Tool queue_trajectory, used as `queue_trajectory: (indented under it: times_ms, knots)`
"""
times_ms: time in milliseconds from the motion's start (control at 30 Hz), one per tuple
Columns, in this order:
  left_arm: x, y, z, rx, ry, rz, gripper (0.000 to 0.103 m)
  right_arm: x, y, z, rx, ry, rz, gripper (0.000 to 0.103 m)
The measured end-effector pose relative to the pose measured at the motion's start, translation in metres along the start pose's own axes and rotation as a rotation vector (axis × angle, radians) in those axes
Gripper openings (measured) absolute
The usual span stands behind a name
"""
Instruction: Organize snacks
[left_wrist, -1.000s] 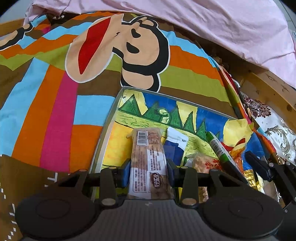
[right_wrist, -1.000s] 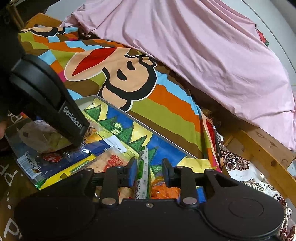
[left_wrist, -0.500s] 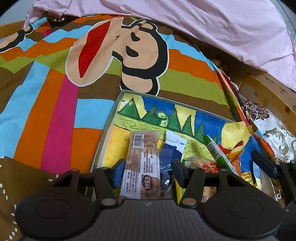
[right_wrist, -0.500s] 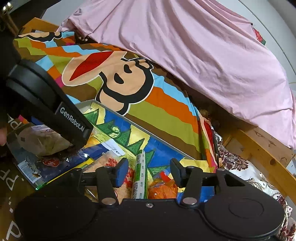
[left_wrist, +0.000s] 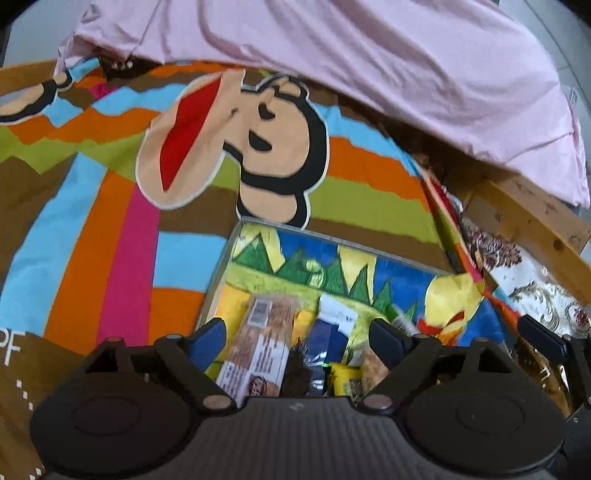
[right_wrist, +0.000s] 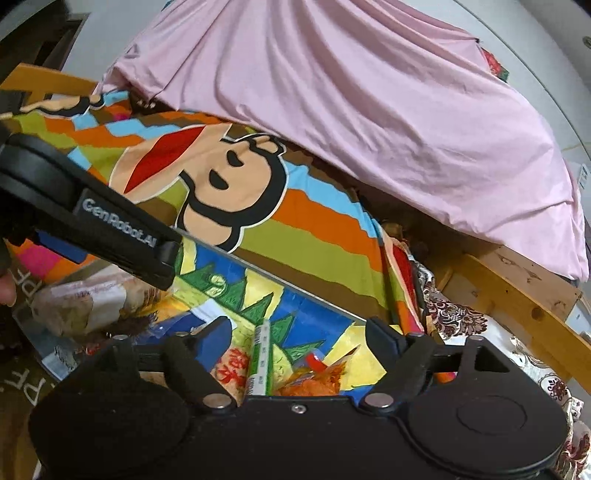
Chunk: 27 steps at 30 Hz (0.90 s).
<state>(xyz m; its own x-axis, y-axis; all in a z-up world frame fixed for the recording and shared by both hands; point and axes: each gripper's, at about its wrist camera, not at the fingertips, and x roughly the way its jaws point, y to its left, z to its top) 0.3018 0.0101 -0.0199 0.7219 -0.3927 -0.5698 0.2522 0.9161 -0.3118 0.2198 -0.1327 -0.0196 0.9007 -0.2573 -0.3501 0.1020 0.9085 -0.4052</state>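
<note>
A flat tray (left_wrist: 332, 242) with a painted mountain scene lies on the bed and holds several snacks. In the left wrist view a long brown snack bar (left_wrist: 264, 345) rests in the tray between the fingers of my left gripper (left_wrist: 297, 334), whose jaws are opening and stand clear of its sides. Seen from the right wrist, a thin green-and-white stick pack (right_wrist: 261, 360) lies in the tray (right_wrist: 314, 295) between the widening jaws of my right gripper (right_wrist: 297, 338), untouched by the pads. An orange packet (right_wrist: 314, 382) sits beside it. The left gripper's body (right_wrist: 92, 221) crosses the left of that view.
A striped cartoon-monkey bedspread (left_wrist: 166, 166) covers the bed, with a pink sheet (left_wrist: 369, 55) heaped at the back. A wooden bed rail (right_wrist: 517, 306) and patterned fabric (right_wrist: 461, 317) lie to the right. More packets (right_wrist: 85, 302) sit at the tray's left end.
Both grippers, shut on the brown bar and the green stick a second ago, have spread their jaws wide and let them go. The right gripper has lifted slightly.
</note>
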Motion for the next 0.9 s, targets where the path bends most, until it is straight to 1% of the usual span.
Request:
queue_trajectory:
  times_ms: [67, 167, 333, 467, 567, 667, 733, 900]
  knots:
    - [-0.005, 0.000, 0.001, -0.004, -0.022, -0.006, 0.094, -0.005, -0.005, 0.002, 0.013, -0.009, -0.006, 0.087]
    - [-0.014, 0.000, 0.002, -0.010, -0.056, -0.011, 0.097, -0.014, -0.013, 0.005, 0.038, -0.014, -0.020, 0.090]
    - [-0.031, -0.002, 0.004, -0.007, -0.105, -0.020, 0.101, -0.029, -0.031, 0.007, 0.111, -0.015, -0.033, 0.094]
    - [-0.044, -0.007, 0.001, 0.002, -0.133, -0.020, 0.101, -0.043, -0.043, 0.009, 0.167, -0.023, -0.030, 0.098]
    - [-0.058, -0.012, -0.003, 0.017, -0.192, 0.014, 0.102, -0.053, -0.052, 0.010, 0.203, -0.036, -0.037, 0.102]
    - [-0.072, -0.015, -0.005, 0.037, -0.237, 0.047, 0.102, -0.063, -0.060, 0.011, 0.240, -0.047, -0.037, 0.102]
    - [-0.081, -0.014, -0.007, 0.032, -0.264, 0.058, 0.102, -0.070, -0.064, 0.012, 0.257, -0.054, -0.041, 0.102]
    - [-0.101, -0.015, -0.009, 0.034, -0.296, 0.082, 0.102, -0.085, -0.071, 0.013, 0.286, -0.069, -0.035, 0.102]
